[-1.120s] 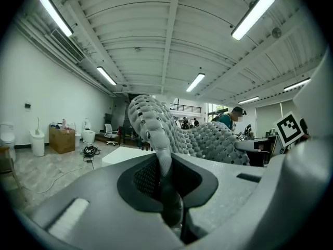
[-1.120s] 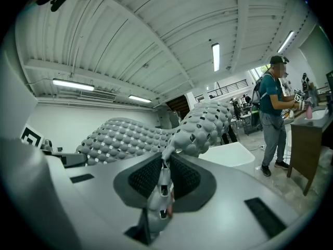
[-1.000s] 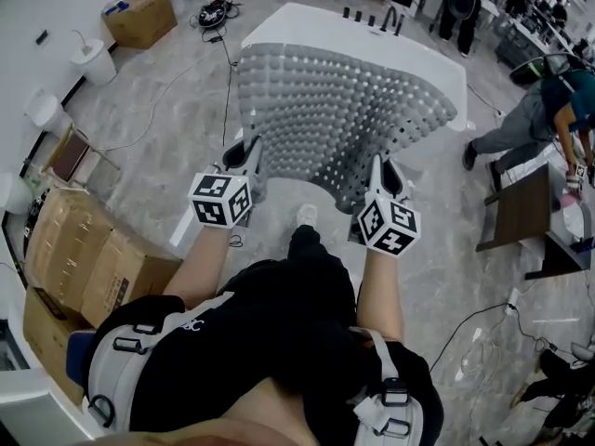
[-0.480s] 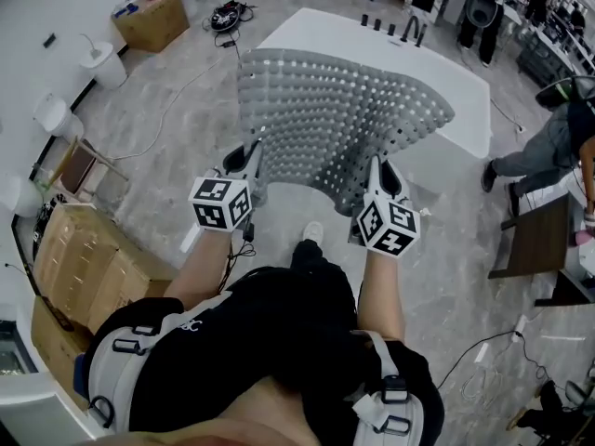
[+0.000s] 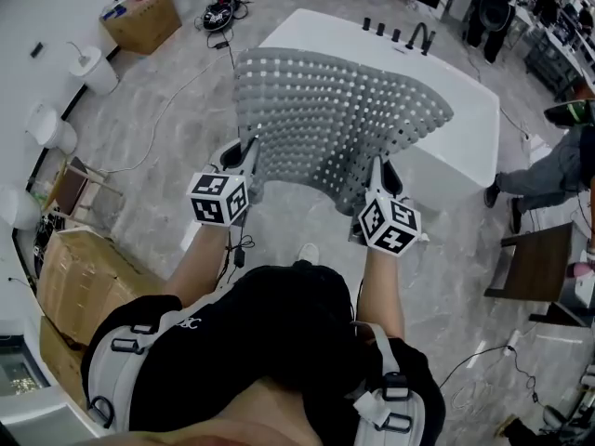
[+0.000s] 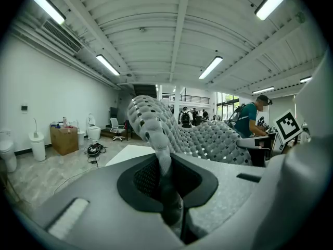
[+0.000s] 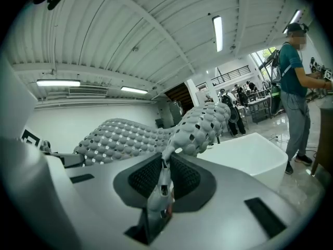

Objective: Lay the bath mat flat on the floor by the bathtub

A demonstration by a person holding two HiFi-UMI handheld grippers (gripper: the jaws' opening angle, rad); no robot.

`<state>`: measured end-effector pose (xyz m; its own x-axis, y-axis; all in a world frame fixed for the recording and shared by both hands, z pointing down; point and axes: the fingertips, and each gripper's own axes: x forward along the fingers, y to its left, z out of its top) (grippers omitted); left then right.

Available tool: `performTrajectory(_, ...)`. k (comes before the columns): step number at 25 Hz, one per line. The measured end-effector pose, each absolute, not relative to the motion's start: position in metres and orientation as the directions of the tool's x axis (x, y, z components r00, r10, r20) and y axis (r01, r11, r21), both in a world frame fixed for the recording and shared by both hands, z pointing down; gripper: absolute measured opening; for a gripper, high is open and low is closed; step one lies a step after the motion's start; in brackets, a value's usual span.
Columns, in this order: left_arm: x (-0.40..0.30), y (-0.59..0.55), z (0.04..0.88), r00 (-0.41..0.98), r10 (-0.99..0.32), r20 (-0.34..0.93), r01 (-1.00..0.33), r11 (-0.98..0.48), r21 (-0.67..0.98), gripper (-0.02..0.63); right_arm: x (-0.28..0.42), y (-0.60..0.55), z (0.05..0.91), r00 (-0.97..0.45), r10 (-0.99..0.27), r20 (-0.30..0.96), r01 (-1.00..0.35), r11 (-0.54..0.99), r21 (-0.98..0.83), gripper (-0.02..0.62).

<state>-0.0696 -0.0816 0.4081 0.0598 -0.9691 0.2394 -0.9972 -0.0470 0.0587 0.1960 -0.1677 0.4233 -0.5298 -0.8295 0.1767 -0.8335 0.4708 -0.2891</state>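
A: L gripper (image 5: 249, 156), state?
B: Clenched on near-left edge of bath mat (image 5: 335, 110). Thin grey fold pinched tight betw. dark mesh-textured pads (image 6: 143, 178), per left gripper view.
A: R gripper (image 5: 379, 173)?
B: Likewise clamped, on near-right edge. Jaws nearly together w/ only the mat's thickness betw. them.
A: Mat itself?
B: Up in the air, spread betw. both grippers in front of the person, not on floor (image 5: 177, 147). Grey, rubbery-looking, covered in rounded pebble bumps w/ small holes in a regular grid. Dips at the middle of near edge. Wider at far edge, far-right corner flaring to a point.
A: Where rel. to tub?
B: In head view, overlaps near-left part of white bathtub (image 5: 465, 147). Can't tell if touching. Tub smooth, glossy, roughly rectangular w/ rounded corners. Dark faucet fittings (image 5: 400, 33) standing in a row along far rim.
A: Floor surface?
B: Grey marble-look tile, polished, faint veining. Thin black cable (image 5: 226, 72) trailing across, left of mat.
A: Anything else around?
B: Black-and-white marker cubes on both grippers, L cube (image 5: 219, 199), R cube (image 5: 389, 227). Brown cardboard boxes (image 5: 79, 277) at left, flat-sided, taped. Dark wooden table (image 5: 539, 258) at right. Person in teal top (image 7: 294, 82) beyond tub, standing.
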Motion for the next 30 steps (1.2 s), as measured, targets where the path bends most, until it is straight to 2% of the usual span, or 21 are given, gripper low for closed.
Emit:
performTrajectory(11, -0.128, -0.138, 0.45, 0.112, -0.93, 0.35, -0.989, -0.07, 0.13, 0.035, 0.132, -0.216, 0.452, -0.502, -0.805, 0.317, -0.857, 0.414, -0.308, 0.052)
performTrajectory(22, -0.205, -0.204, 0.502, 0.284, -0.842, 0.458, -0.957, -0.224, 0.182, 0.035, 0.08, -0.228, 0.51, -0.311, -0.833, 0.457, -0.933, 0.178, -0.312, 0.052)
performTrajectory(30, -0.221, -0.224, 0.603, 0.377, -0.693, 0.614, -0.923, -0.228, 0.31, 0.035, 0.083, -0.233, 0.596, -0.199, -0.751, 0.629, -0.962, 0.026, -0.273, 0.052)
